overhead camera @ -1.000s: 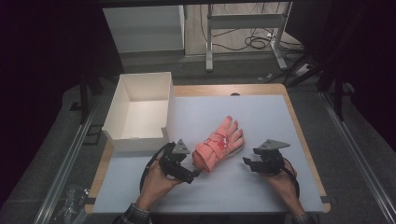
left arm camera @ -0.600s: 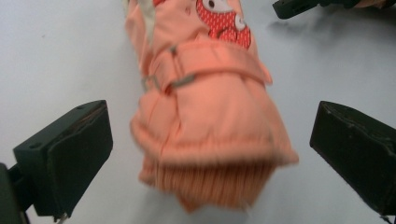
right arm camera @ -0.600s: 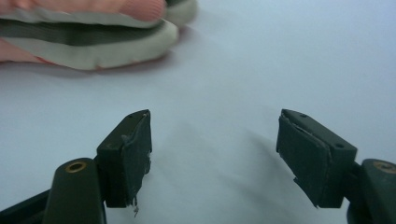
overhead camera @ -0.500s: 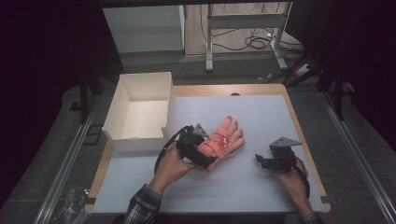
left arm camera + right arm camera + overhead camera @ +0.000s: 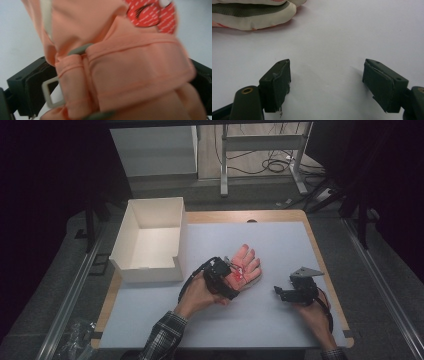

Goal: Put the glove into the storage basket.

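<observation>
A salmon-pink glove (image 5: 246, 261) with a red patch lies palm-down on the pale mat (image 5: 285, 245), fingers pointing away from me. My left gripper (image 5: 233, 281) sits over its cuff. In the left gripper view the strapped cuff (image 5: 135, 72) and its grey buckle lie between the two black jaws, which stand wide on either side; the picture is blurred. My right gripper (image 5: 278, 291) rests on the mat to the right of the glove. Its jaws have just been opening and now stand wide, with only bare mat between them (image 5: 327, 82). An edge of the glove (image 5: 249, 15) lies ahead of them to the left.
An open white box (image 5: 150, 270) stands at the mat's left side, close to the glove. The wooden table edge (image 5: 325, 270) runs just right of the right hand. Desk legs and cables lie on the floor behind.
My left gripper has moved up and to the right from beside the cuff onto the glove. The right gripper has slid right, away from the glove, and its jaws stand wider.
</observation>
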### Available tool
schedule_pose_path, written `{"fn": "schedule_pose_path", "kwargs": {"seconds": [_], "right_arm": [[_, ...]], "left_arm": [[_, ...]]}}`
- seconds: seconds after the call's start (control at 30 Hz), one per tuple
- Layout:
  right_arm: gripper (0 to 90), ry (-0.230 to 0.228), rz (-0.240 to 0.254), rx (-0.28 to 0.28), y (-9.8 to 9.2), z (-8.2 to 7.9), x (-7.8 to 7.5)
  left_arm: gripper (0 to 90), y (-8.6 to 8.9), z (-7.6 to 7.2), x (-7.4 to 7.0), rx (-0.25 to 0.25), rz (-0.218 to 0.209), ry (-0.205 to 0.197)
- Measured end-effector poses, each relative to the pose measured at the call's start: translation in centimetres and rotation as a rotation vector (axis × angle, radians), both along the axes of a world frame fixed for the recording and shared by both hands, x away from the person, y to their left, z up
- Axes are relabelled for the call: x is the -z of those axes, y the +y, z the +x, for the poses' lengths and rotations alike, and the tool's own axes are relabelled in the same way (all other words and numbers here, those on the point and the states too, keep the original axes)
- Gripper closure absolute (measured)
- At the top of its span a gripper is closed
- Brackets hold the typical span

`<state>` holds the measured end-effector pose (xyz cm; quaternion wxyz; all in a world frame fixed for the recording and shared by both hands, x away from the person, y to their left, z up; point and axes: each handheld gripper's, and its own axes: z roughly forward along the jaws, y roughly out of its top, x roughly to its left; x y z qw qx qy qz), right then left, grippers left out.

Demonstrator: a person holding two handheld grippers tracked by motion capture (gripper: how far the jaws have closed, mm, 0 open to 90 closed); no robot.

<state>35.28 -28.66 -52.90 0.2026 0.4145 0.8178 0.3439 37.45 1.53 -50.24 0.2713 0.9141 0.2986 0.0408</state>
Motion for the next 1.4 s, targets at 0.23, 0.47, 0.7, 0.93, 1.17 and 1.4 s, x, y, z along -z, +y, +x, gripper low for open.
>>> {"fn": "schedule_pose_path", "kwargs": {"seconds": [0.23, 0.47, 0.7, 0.93, 1.17, 1.4], "right_arm": [[22.8, 0.000, -0.002, 0.000, 0.0, 0.0, 0.0], [22.8, -0.003, -0.006, 0.001, 0.1, 0.0, 0.0], [22.8, -0.006, -0.008, 0.001, 0.1, -0.1, 0.1], [22.8, -0.006, -0.008, 0.001, 0.1, -0.1, 0.1], [22.8, -0.007, -0.008, 0.002, 0.1, -0.1, 0.1], [22.8, -0.007, -0.009, 0.001, 0.1, -0.1, 0.1]], "left_arm": [[0.0, -0.1, 0.2, 1.6, 0.003, 0.058, 0.037], [5.0, -0.9, -0.3, 1.7, 0.000, 0.123, 0.024], [22.5, -1.1, -1.3, 1.1, 0.006, 0.125, 0.007], [34.4, -0.6, -1.4, 1.0, 0.029, 0.086, -0.006], [38.3, 0.4, -0.8, 0.7, 0.034, 0.022, 0.025], [40.9, 0.5, -0.2, -0.1, 0.002, 0.022, 0.004]]}}
